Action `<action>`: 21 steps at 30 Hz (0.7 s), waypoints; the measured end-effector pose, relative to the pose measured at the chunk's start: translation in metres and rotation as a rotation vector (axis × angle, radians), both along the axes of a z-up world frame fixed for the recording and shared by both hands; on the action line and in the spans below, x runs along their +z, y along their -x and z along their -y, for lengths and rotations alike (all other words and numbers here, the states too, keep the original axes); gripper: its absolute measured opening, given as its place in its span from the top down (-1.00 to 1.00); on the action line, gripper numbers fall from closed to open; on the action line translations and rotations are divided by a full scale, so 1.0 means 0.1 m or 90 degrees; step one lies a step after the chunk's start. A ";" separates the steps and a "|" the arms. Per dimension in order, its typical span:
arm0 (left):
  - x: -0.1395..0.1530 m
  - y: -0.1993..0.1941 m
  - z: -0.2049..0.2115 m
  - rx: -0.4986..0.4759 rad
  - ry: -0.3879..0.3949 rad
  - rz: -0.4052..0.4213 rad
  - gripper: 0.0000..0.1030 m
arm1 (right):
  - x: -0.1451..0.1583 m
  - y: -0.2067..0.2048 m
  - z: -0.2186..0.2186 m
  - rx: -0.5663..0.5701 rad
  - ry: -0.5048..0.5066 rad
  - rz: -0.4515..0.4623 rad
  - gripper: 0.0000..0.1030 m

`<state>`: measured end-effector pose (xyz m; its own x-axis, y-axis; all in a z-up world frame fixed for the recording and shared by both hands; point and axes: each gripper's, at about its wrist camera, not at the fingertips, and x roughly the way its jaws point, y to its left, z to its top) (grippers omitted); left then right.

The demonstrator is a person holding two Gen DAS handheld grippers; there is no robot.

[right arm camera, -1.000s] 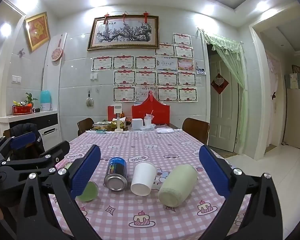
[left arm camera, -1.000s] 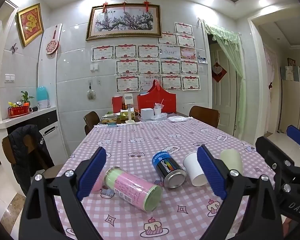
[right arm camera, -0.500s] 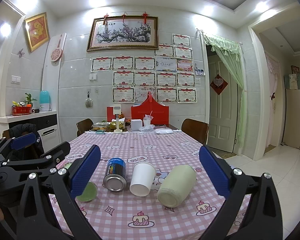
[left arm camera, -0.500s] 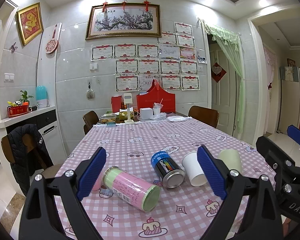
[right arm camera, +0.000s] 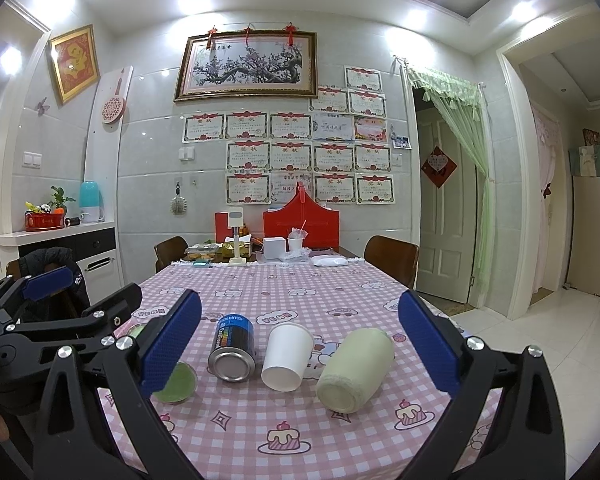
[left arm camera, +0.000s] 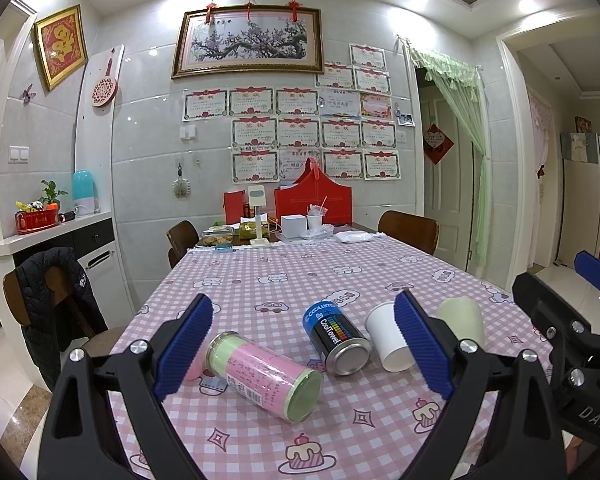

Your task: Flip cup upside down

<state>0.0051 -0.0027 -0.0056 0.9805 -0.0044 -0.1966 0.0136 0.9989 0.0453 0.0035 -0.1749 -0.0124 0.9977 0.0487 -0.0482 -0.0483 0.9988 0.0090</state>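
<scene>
4 cylindrical items lie on their sides in a row on the pink checked tabletop (right arm camera: 340, 292). From my left: a pink-and-green canister (left arm camera: 262, 376), a black-and-blue "CoolTowel" can (right arm camera: 233, 346), the white paper cup (right arm camera: 287, 356) and a pale green flocked cup (right arm camera: 356, 370).

My left gripper (left arm camera: 302, 352) hangs above the near edge with its jaws spread wide and empty; the canister and the can show between its blue pads (left arm camera: 184, 346). My right gripper (right arm camera: 300, 350) likewise has its jaws spread and holds nothing; the can, the paper cup and the green cup all sit within its opening.

The paper cup lies just beside the can, its closed base toward me and its mouth pointing away. I judge the task barely begun, with no cup yet gripped. Which of the 2 cups is meant I cannot tell; the paper cup is nearest my right gripper's centre line.

To do the reach well, I would lower the right jaws to the height of the cup's side wall and centre them on its middle. I would close gently, since thin paper likely buckles. The can lies close, so the left pad needs a clean entry between them. Then lift, rotate until the mouth faces down, and set the rim flat.
</scene>
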 end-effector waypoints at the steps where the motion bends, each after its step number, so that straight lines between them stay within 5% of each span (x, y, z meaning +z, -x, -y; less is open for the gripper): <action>1: 0.00 0.00 0.00 -0.001 0.001 0.000 -0.76 | 0.00 0.00 0.00 0.000 0.000 0.000 -0.85; 21: -0.03 0.00 -0.03 0.003 -0.002 -0.002 -0.76 | -0.03 -0.01 -0.01 0.001 0.000 -0.008 -0.85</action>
<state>0.0052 0.0007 -0.0088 0.9799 0.0013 -0.1995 0.0084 0.9988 0.0480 0.0044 -0.1743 -0.0150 0.9969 0.0509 -0.0603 -0.0504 0.9987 0.0100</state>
